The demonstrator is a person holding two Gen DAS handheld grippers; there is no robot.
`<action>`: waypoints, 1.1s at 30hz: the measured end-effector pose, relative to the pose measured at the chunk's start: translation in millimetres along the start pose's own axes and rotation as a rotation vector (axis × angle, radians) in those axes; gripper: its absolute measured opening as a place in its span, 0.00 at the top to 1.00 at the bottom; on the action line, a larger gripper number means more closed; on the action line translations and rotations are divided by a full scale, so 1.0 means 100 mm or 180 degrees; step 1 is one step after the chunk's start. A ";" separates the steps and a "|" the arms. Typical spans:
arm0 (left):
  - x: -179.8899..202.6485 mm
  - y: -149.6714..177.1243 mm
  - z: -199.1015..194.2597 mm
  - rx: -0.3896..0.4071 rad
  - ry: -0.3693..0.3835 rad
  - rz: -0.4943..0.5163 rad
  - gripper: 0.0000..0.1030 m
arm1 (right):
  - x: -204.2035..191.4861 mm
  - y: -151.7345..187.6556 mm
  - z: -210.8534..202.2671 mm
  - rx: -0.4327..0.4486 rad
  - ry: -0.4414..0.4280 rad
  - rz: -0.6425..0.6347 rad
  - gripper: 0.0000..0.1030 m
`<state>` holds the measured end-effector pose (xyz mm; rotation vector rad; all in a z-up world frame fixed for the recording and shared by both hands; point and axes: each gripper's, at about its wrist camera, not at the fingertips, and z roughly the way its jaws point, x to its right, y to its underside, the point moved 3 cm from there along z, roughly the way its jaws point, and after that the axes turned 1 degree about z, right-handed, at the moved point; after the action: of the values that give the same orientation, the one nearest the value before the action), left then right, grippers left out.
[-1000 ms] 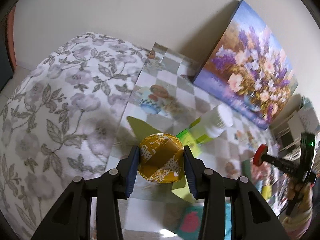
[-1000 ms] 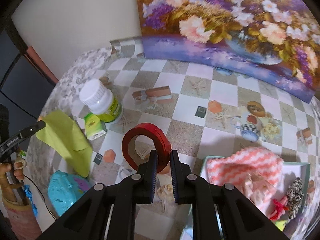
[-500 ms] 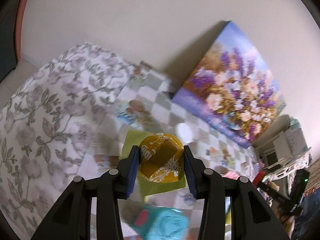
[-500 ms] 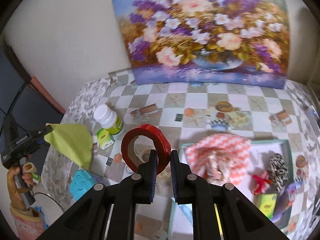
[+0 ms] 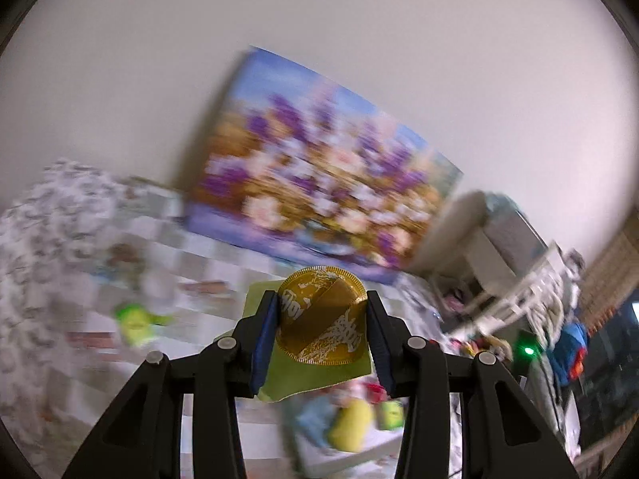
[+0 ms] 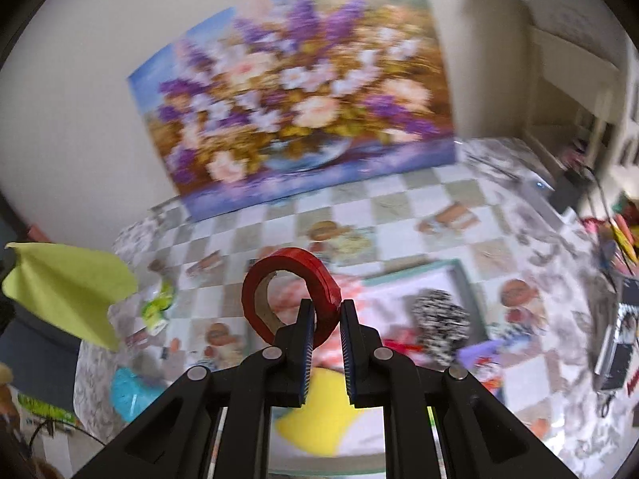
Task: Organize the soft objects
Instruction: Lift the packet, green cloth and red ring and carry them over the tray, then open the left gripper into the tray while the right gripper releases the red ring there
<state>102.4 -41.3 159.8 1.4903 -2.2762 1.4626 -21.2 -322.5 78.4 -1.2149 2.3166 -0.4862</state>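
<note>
Left gripper: clamped on gold foil disc and green cloth.
Right gripper: clamped on red tape roll.

Both views are evenly and softly lit, with no hard glare. Motion blur smears the flower painting, the checked tablecloth and the tray, most of all toward nine o'clock in the left view; only the nearby black fingers stay sharp. Fisheye bending curves the edges, and dark vignette fills every corner. A faint shadow falls on the wall at one o'clock.
</note>
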 end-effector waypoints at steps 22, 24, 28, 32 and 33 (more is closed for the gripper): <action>0.79 1.69 2.05 -0.1625 -0.0037 0.0263 0.55 | 0.71 0.44 0.87 -0.0925 0.0362 0.0107 0.87; 0.77 1.76 2.10 -0.1679 -0.0100 0.0276 0.55 | 0.69 0.46 0.90 -0.0956 0.0356 0.0088 0.86; 0.72 1.85 2.17 -0.1759 -0.0191 0.0252 0.53 | 0.67 0.45 0.90 -0.0966 0.0357 0.0073 0.83; 0.73 1.79 2.15 -0.1706 -0.0213 0.0251 0.50 | 0.66 0.40 0.83 -0.0896 0.0348 0.0076 0.83; 0.74 1.77 2.13 -0.1685 -0.0234 0.0272 0.48 | 0.65 0.38 0.81 -0.0876 0.0347 0.0071 0.83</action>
<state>21.9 -230.3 -40.0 1.3085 -2.5202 0.7286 -33.2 -363.4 -23.8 -1.3135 2.5515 -0.2354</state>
